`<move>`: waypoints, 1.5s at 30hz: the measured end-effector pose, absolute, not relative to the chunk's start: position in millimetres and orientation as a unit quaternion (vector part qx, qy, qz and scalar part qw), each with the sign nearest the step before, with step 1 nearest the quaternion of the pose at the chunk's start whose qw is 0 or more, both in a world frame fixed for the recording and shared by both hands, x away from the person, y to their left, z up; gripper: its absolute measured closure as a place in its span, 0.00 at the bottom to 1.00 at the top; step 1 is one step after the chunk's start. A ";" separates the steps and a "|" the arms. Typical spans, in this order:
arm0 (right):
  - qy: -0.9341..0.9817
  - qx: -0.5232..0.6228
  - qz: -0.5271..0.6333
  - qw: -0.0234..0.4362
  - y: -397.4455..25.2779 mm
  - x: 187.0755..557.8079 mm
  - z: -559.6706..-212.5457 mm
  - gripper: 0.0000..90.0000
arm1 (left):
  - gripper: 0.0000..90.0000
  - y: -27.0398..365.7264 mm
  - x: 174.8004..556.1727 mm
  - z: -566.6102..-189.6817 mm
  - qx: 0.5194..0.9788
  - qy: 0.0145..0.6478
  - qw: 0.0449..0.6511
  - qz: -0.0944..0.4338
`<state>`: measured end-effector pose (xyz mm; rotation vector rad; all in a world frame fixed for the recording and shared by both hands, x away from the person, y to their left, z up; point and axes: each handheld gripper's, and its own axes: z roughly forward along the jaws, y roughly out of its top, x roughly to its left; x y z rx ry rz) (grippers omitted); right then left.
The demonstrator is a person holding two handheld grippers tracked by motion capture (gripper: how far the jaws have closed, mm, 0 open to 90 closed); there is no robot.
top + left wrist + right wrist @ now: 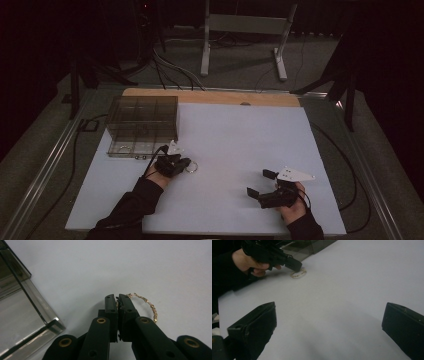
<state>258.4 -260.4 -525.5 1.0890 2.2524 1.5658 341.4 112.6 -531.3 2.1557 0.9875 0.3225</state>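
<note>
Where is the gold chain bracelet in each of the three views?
High view: gold chain bracelet lies left of centre, at the left gripper tip.
Left gripper view: centre-right, pinched between the shut jaws.
Right gripper view: upper left.
Shared landmark: the clear compartment box nearby.

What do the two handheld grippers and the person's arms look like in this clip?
Both tools are black. The left gripper has narrow squared jaws on linkage arms with brass-coloured rivets. The right gripper has broad blocky jaws and carries a grey three-cornered plate on top. A thin black cable trails from the left one. The person wears dark long sleeves.
</note>
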 end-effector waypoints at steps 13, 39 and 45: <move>0.759 0.368 0.529 0.095 -260.6 258.6 -525.3 0.00 | 0.98 116.5 335.7 -511.9 0.833 0.377 0.387 0.120; 0.758 0.369 0.530 0.094 -259.5 259.8 -525.5 0.00 | 0.98 155.0 339.3 -479.1 0.813 0.397 0.401 0.145; 0.758 0.371 0.529 0.093 -260.0 259.6 -525.8 0.00 | 0.98 170.1 341.2 -471.6 0.803 0.410 0.405 0.154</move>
